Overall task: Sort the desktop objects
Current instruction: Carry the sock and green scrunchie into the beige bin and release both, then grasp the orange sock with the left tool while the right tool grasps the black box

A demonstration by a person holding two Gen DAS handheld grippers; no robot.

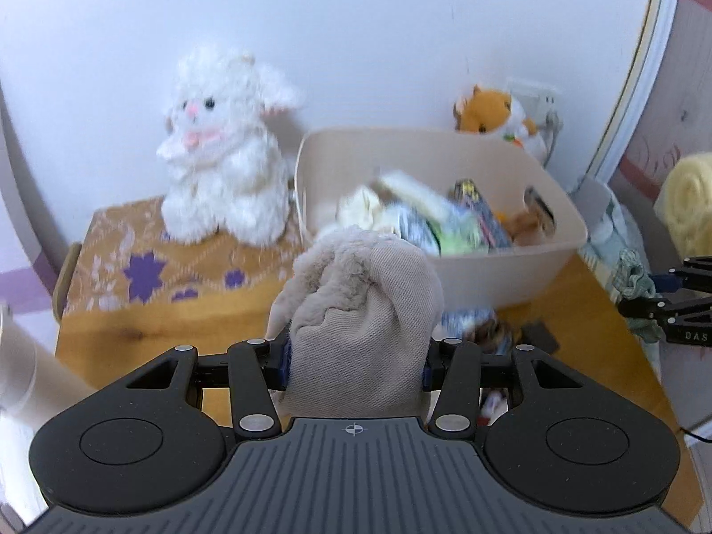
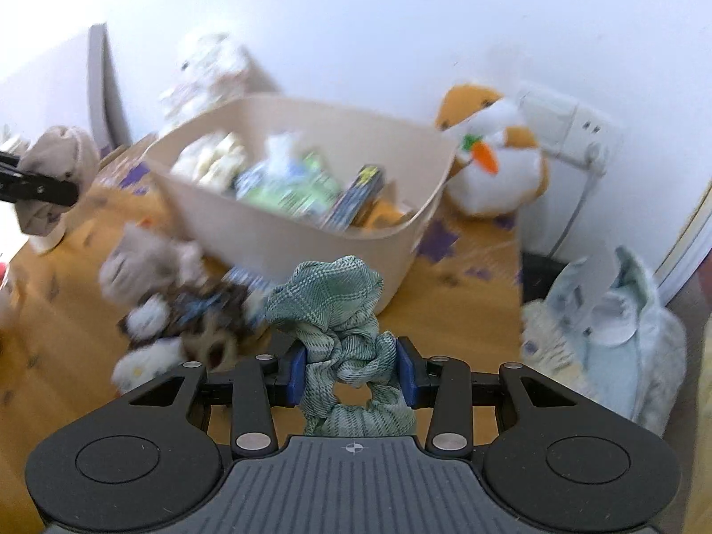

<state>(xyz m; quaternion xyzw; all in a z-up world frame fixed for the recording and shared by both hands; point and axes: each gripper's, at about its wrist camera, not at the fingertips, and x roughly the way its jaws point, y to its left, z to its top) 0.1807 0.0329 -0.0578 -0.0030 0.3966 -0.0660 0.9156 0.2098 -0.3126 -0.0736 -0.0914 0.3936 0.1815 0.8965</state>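
My left gripper [image 1: 355, 365] is shut on a grey-beige plush slipper [image 1: 360, 311] and holds it above the wooden table, in front of the beige bin [image 1: 445, 267]. The slipper also shows at the left of the right wrist view [image 2: 58, 169]. My right gripper [image 2: 351, 374] is shut on a green plaid scrunchie [image 2: 338, 311] and holds it in front of the same bin [image 2: 311, 240]. The scrunchie also shows at the right edge of the left wrist view [image 1: 636, 285]. The bin holds several packets and soft items [image 2: 285, 178].
A white plush lamb [image 1: 222, 151] sits on a patterned cloth left of the bin. An orange and white plush [image 2: 494, 151] stands behind the bin by a wall socket [image 2: 574, 129]. More soft toys and packets [image 2: 178, 307] lie on the table. Pale blue fabric [image 2: 623, 320] lies to the right.
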